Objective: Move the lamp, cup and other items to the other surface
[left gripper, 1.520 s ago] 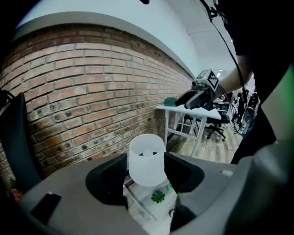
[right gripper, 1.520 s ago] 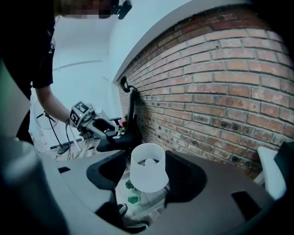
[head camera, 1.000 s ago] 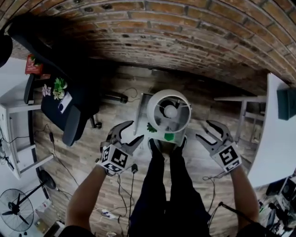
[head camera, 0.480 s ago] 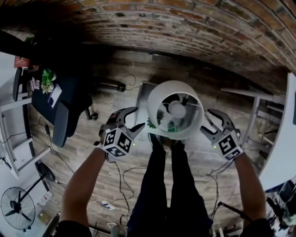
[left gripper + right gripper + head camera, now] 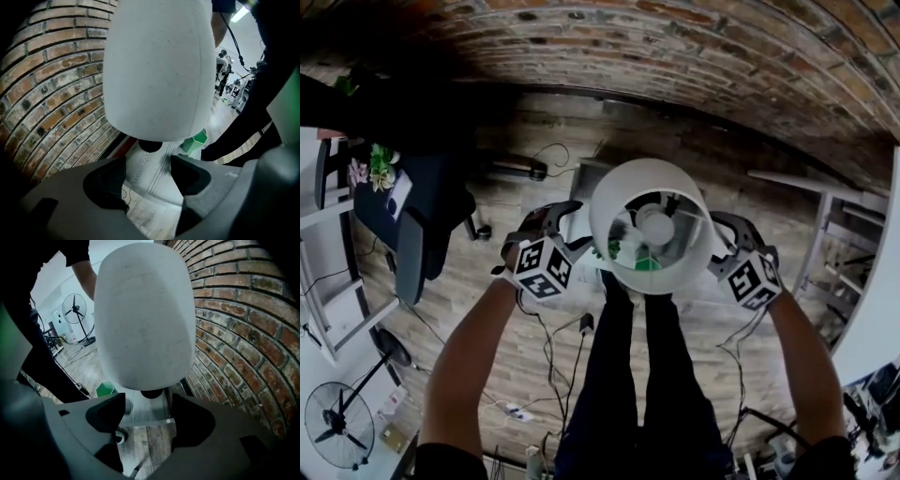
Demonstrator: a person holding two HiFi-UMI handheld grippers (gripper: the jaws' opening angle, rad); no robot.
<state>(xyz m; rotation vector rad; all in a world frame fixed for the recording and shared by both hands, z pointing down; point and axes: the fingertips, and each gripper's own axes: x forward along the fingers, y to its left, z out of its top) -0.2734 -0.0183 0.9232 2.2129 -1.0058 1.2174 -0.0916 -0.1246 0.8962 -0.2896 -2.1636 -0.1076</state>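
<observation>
A lamp with a white drum shade (image 5: pixel 649 225) stands on a small white table (image 5: pixel 586 192) in front of my feet. A green cup (image 5: pixel 647 265) shows through the shade's open top, beside a small green plant (image 5: pixel 603 251). My left gripper (image 5: pixel 558 223) is close against the shade's left side and my right gripper (image 5: pixel 727 232) against its right side. In the left gripper view the shade (image 5: pixel 157 70) and cup (image 5: pixel 194 140) lie beyond the left gripper (image 5: pixel 147 176), whose jaws are opening with nothing between them. The right gripper (image 5: pixel 147 416) faces the shade (image 5: pixel 143 315), its jaws also opening and empty.
A brick wall (image 5: pixel 675 47) runs behind the small table. A dark office chair (image 5: pixel 412 225) and a white desk (image 5: pixel 328 216) with potted plants (image 5: pixel 380 169) are at the left. A floor fan (image 5: pixel 337 422) and cables (image 5: pixel 553 347) lie on the wooden floor. Another white surface (image 5: pixel 881 281) is at the right.
Both grippers have risen and moved inward until they flank the lampshade. The shade looks larger and closer in the head view.
</observation>
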